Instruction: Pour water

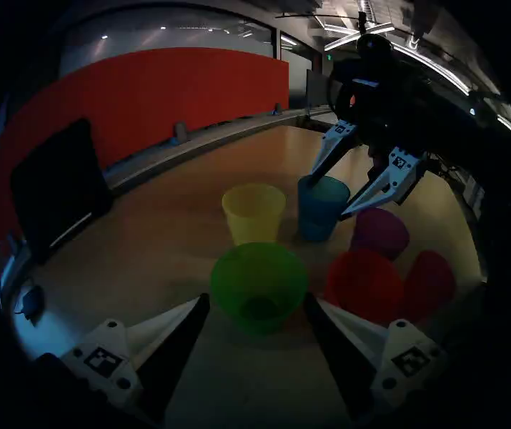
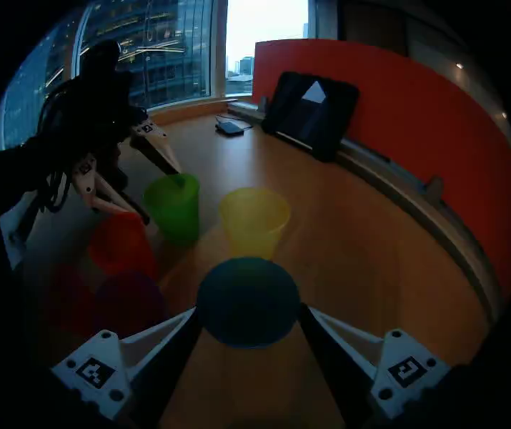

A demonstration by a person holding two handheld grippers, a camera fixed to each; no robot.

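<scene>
Left hand-held gripper (image 1: 254, 306) around green cup (image 1: 259, 282), right (image 2: 248, 316) around blue cup (image 2: 248, 297) (grips unclear); 6 cups.

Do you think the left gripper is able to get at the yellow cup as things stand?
Probably not directly: the green cup stands between the jaws of the left gripper, with the yellow cup just behind it. It would likely have to come over or around the green cup.

A translucent green cup (image 1: 259, 282) stands upright between the fingers of the left gripper (image 1: 255, 296). A blue cup (image 2: 248, 300) stands upright between those of the right gripper (image 2: 248, 309).
</scene>
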